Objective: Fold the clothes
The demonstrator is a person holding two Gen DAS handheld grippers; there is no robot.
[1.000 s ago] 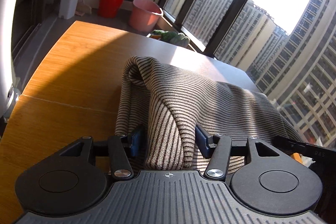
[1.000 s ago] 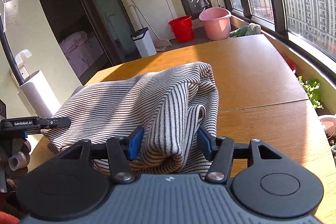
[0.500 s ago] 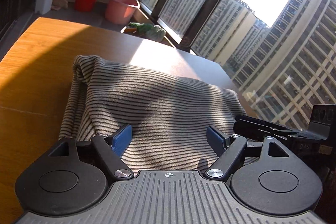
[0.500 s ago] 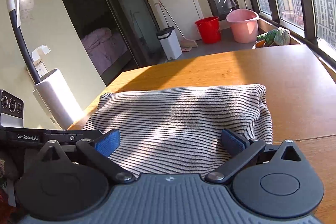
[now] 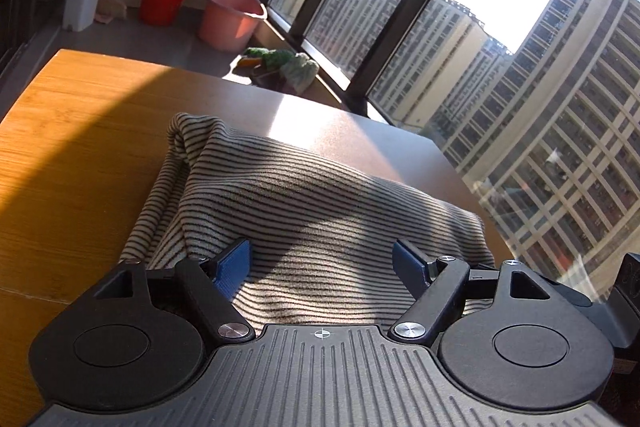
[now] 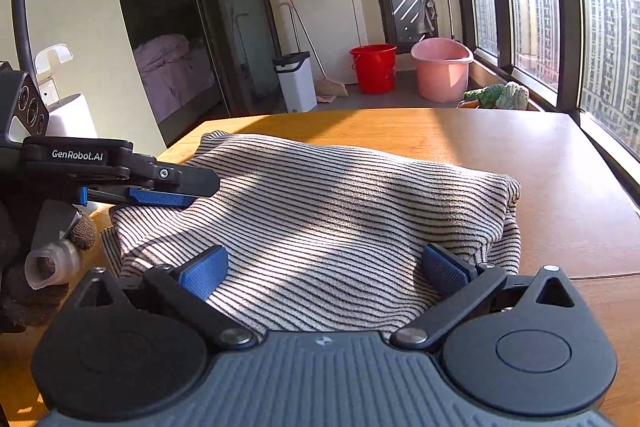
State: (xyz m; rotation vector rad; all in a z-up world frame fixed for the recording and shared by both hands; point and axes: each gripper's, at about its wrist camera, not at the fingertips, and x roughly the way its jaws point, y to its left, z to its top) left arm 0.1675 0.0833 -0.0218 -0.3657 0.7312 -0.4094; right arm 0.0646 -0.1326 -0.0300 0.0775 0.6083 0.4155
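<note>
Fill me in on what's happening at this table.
A person is folding a striped garment on the wooden table, with a handheld gripper in each hand. The garment lies in a folded bundle. The jaws of both the left gripper and the right gripper have just been opening and now stand wide over the cloth's near edge, not pinching it. The fold looks to have just been let go.

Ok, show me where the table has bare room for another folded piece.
Bare wood lies beyond the striped garment, toward the buckets, and to its right along the table by the window. The near left edge is crowded: the left gripper reaches over the garment there.
</note>
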